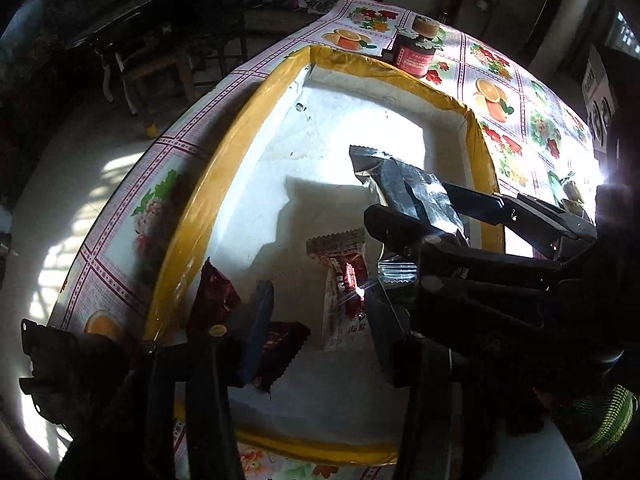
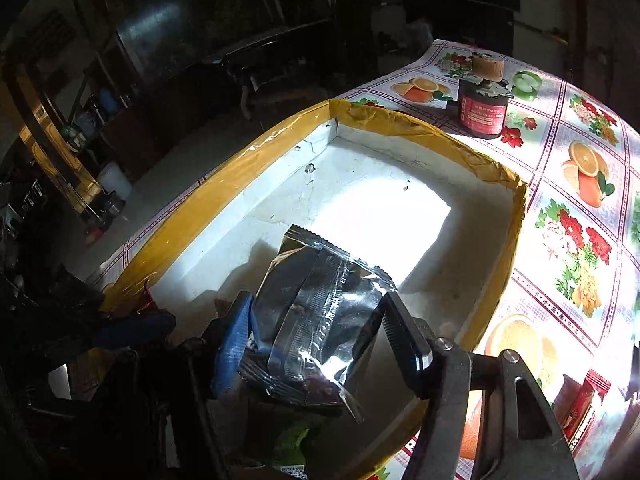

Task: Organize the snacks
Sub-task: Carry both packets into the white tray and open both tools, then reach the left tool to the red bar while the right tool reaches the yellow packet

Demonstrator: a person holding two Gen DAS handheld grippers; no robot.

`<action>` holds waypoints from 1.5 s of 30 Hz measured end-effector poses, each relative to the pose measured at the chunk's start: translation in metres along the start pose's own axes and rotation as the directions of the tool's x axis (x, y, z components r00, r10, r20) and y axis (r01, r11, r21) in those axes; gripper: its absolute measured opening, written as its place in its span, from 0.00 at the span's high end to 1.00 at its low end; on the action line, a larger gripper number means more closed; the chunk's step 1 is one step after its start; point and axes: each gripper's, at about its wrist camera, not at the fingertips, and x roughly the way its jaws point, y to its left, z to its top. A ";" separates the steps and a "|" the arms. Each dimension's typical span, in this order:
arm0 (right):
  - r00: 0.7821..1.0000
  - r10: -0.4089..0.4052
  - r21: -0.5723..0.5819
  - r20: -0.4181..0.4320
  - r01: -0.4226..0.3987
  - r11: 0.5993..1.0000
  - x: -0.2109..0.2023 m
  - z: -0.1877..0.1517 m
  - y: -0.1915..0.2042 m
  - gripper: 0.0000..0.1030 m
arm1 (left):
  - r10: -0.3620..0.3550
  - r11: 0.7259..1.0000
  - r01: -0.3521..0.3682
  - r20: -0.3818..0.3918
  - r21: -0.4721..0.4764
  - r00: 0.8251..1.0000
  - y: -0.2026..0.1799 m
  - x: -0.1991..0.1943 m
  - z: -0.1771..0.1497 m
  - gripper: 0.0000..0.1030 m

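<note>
Surface (image 2: 576, 240) covered in fruit-and-flower oilcloth, slick-looking, glare on the right side. On it a tray (image 2: 224, 184): shallow white foam box, rim bound in yellow tape, walls dented and pitted, so likely light and easily crushed; better left in place than gripped. Its floor is mostly bare at the far end. Right tool (image 2: 316, 332) clenched on a silver packet (image 2: 316, 300), held over the tray's near part and seemingly clear of the floor. Packet is foil, crinkled, back seam facing up, serrated end seal pointing away. Judged light, soft, puffed with air, and slippery; contents may be brittle, so a modest squeeze across the middle, as now, suits better than pinching the thin end seal, which would let it swing. Left tool (image 1: 240, 316) grasps a dark red wrapper (image 1: 280, 352) at the tray's near left corner; part of the same glossy dark red film shows on the far side of the blue finger, but whether one snack or two I cannot tell. Small, light, crackly film, zigzag edge; hold mid-body. A white-and-red sachet (image 1: 344, 300) lies flat on the tray floor between the two tools, ungripped; thin and limp, would need lifting by an edge. Another red snack (image 2: 580, 404) sits on the surface outside the tray, right side. Dark jar (image 2: 482, 110), red label, stands beyond the far rim.
</note>
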 end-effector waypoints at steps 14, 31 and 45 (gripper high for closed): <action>0.989 -0.011 0.105 0.148 -0.004 0.995 -0.084 -0.030 -0.027 0.34 | -0.026 0.999 0.024 0.043 0.040 0.999 -0.022 -0.021 -0.005 0.41; 0.954 -0.232 0.514 0.188 0.106 0.851 -0.182 -0.175 -0.136 0.34 | -0.137 0.966 0.132 0.010 0.224 0.990 -0.139 -0.032 -0.029 0.35; 0.935 -0.292 0.566 0.200 0.133 0.814 -0.201 -0.199 -0.169 0.34 | -0.139 0.952 0.152 -0.066 0.267 0.988 -0.183 -0.016 -0.038 0.35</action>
